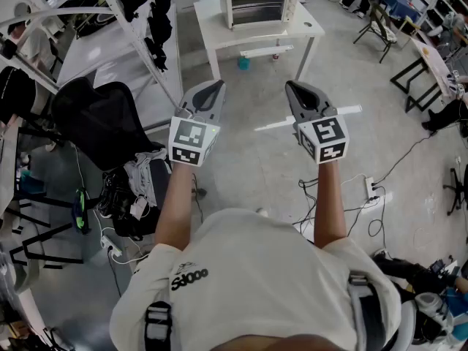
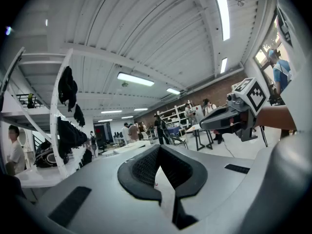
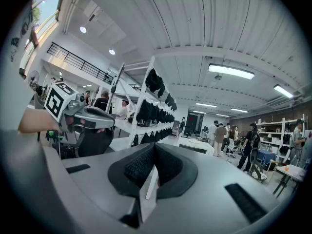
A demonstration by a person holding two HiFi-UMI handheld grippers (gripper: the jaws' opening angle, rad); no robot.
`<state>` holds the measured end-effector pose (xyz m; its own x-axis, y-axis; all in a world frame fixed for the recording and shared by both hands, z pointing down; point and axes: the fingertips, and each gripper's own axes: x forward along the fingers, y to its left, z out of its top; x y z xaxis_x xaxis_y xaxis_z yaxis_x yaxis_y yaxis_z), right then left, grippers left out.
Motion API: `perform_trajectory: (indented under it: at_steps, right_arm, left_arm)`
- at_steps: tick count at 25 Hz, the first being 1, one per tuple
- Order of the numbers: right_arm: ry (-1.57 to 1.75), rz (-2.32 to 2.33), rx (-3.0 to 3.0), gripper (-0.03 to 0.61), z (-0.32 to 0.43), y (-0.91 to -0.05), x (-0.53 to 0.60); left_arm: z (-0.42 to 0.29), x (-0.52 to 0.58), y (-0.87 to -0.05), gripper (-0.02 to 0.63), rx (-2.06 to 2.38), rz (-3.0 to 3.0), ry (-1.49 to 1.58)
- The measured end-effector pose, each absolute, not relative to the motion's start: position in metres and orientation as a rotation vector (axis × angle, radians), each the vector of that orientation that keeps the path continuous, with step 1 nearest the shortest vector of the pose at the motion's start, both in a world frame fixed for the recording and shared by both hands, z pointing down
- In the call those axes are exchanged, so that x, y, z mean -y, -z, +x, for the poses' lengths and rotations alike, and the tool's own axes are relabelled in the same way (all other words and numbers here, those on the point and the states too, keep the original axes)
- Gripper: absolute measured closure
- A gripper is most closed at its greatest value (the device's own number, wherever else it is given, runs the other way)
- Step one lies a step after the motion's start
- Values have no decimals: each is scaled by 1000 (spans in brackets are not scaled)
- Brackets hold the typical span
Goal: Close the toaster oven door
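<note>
A white toaster oven point(image 1: 257, 2) stands on a white table point(image 1: 311, 28) far ahead at the top of the head view; its dark glass door looks upright against the front. Both grippers are held out at chest height over the concrete floor, well short of the table. My left gripper point(image 1: 212, 88) is shut with nothing between its fingers, and my right gripper point(image 1: 296, 88) is shut and empty too. In the left gripper view the jaws point(image 2: 158, 147) meet at the tips and the right gripper point(image 2: 229, 118) shows alongside. The right gripper view shows its own tips point(image 3: 153, 147) together and the left gripper point(image 3: 80, 116).
A black office chair point(image 1: 102, 119) and a rack hung with dark clothes point(image 1: 139, 20) stand at the left. Cables and a power strip point(image 1: 369, 189) lie on the floor at the right. Black stands point(image 1: 417, 79) are at the far right. People stand far off.
</note>
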<state>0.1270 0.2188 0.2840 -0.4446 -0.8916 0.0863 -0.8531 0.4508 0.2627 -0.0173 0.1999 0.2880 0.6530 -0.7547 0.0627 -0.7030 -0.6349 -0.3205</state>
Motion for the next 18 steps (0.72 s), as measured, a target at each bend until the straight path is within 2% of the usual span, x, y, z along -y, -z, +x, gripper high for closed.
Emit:
perform_trajectory:
  at_steps: [18]
  right_arm:
    - [189, 1487, 2574, 571, 192, -303, -199]
  left_arm:
    - [33, -190, -307, 597, -1267, -2595, 337]
